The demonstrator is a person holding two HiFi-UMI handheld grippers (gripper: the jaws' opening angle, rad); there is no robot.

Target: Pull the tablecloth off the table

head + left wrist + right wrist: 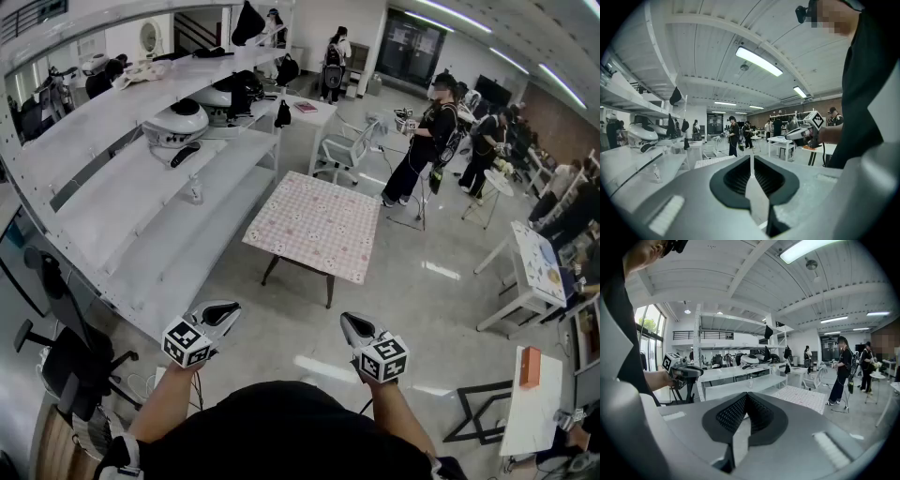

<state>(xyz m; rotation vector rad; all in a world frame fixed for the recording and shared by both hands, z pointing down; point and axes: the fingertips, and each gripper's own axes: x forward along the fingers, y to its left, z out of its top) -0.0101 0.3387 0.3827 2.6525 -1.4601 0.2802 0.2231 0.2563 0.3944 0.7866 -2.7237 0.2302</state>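
Note:
A small table draped in a pink checked tablecloth (317,225) stands on the floor some way ahead of me. The cloth lies flat, with its edges hanging over the sides. Both grippers are held low in front of my body, well short of the table. The left gripper (229,308) has its jaws shut with nothing between them, and so does the right gripper (349,322). The left gripper view shows its closed jaws (751,160), the tablecloth (712,162) far off and the right gripper (802,133). The right gripper view shows its closed jaws (746,397), the tablecloth (804,398) and the left gripper (685,371).
A long white shelving rack (141,187) runs along the left. An office chair (66,366) sits near my left side. A white chair (342,150) and several standing people (427,141) are beyond the table. White desks (539,267) and an orange box (530,366) are at the right.

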